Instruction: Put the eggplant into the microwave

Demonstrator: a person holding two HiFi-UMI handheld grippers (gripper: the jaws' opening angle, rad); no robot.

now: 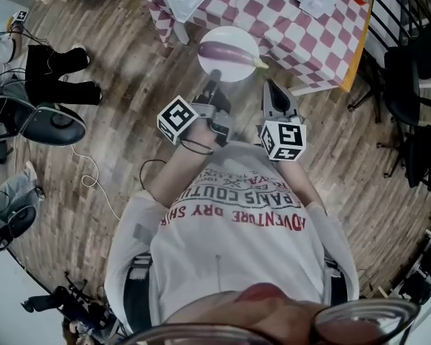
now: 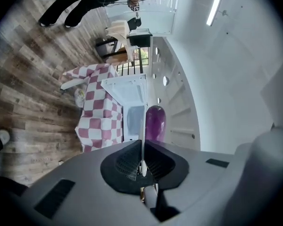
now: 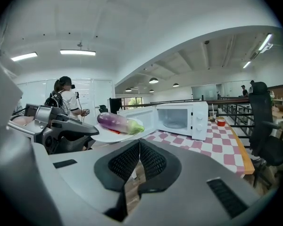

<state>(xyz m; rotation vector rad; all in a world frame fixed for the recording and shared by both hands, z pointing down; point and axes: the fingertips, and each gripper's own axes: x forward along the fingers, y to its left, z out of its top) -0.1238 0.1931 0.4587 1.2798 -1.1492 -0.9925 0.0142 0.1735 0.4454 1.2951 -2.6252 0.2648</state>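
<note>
Head cam looking steeply down onto left gripper [image 1: 215, 77] and right gripper [image 1: 268, 86]; gripper cams riding close behind their jaws — left one rolled sideways. All three sharing the eggplant [image 1: 228, 52] and plate [image 1: 233, 72] just ahead.

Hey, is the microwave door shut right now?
No, the door of the microwave stands swung open on the checkered table, so its inner cavity shows.

Checkered tablecloth [image 1: 294, 27], black chair [image 1: 404, 92]
</note>
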